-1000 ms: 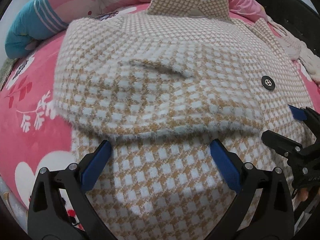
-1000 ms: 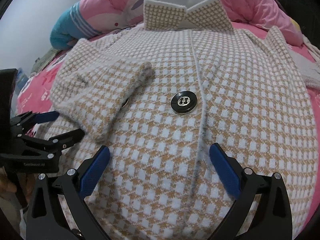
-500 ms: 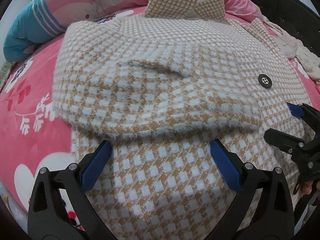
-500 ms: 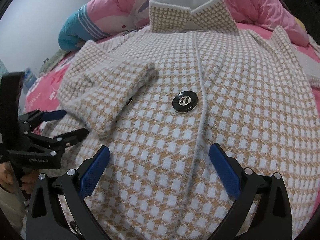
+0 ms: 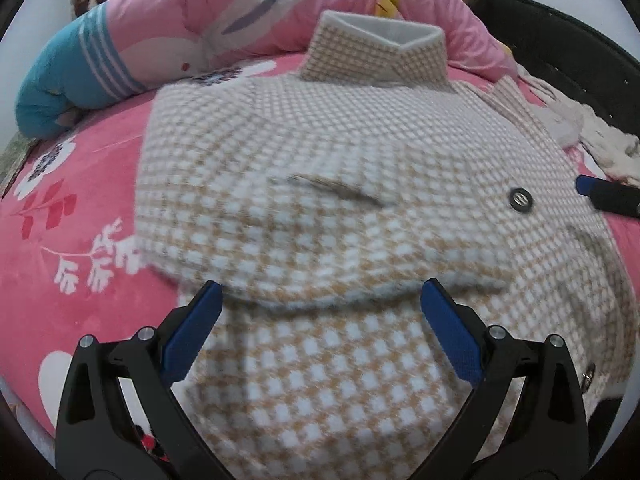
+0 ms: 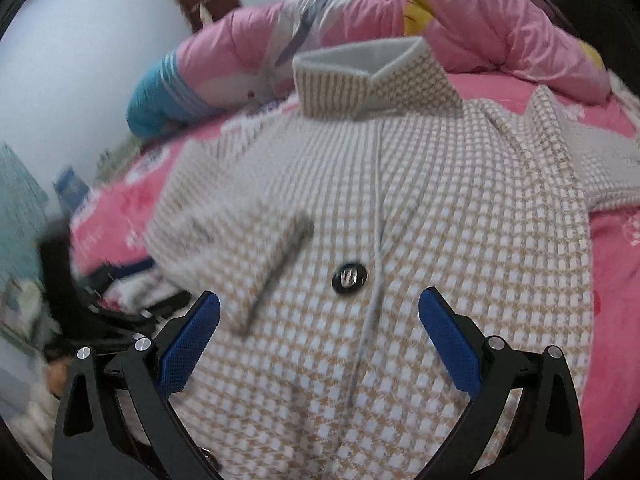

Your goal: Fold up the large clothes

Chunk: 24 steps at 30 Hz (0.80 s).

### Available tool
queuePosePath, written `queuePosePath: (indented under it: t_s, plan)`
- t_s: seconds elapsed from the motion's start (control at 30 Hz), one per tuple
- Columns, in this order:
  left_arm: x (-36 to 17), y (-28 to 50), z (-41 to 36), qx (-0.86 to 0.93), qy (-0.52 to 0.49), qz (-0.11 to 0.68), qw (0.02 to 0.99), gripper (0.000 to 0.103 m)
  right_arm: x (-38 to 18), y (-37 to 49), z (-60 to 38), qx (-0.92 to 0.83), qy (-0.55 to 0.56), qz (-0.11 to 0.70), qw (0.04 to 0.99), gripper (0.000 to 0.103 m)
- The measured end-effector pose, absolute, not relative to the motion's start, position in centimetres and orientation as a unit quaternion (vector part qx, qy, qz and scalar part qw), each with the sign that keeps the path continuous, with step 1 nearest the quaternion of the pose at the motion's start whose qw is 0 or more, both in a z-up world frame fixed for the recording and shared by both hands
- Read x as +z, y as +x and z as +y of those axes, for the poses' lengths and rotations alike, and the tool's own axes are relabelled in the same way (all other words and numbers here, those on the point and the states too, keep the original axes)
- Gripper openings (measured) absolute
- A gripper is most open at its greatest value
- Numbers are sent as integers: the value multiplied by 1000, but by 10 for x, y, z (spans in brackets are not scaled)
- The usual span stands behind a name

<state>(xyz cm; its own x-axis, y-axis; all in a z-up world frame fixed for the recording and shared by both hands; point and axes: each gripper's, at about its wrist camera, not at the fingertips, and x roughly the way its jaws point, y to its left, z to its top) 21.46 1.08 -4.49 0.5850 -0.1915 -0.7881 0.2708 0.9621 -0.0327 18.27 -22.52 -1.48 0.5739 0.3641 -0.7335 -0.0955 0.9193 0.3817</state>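
Note:
A tan and white houndstooth coat [image 5: 320, 168] lies face up on a pink bed, collar [image 5: 376, 54] at the far end. One sleeve [image 5: 320, 248] is folded across its front, and a black button [image 5: 519, 198] shows to the right. My left gripper [image 5: 320, 312] hovers open above the coat's lower part, just before the sleeve's edge. In the right wrist view the coat [image 6: 440, 208] fills the middle, with the folded sleeve [image 6: 240, 248] left of the button [image 6: 349, 276]. My right gripper [image 6: 318, 316] is open above the hem, holding nothing.
A pink floral bedsheet [image 5: 72, 216] surrounds the coat. A rolled pink quilt [image 5: 240, 20] with a blue end [image 5: 60, 80] lies beyond the collar. A white knitted garment [image 5: 600, 140] sits at the far right. A dark bed frame [image 5: 560, 40] runs behind.
Both grippers have pulled back and risen from the coat, so more of the bed and quilt shows. Both stay open. The coat has not moved.

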Motion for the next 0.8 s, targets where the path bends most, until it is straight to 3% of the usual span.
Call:
queuePosePath:
  t_s: [0.13,0.5,0.6,0.67,0.8]
  plan:
    - [-50,218,19,-126,28,436,891,96,-25,206,-233,165,223,463,842,97]
    - [-65,223,30,-132,-4,439,889,96,-63,258,-190,213,289,522,774,70]
    - [-63,221,35,-144,-20,430,891,96,-75,258,-177,199,270,539,772,58]
    - [-58,216,41,-158,-34,420,893,96,-74,259,-166,202,252,538,779,42]
    - [-42,205,57,-148,-53,392,906,96,-76,257,-141,206,200,543,789,32]
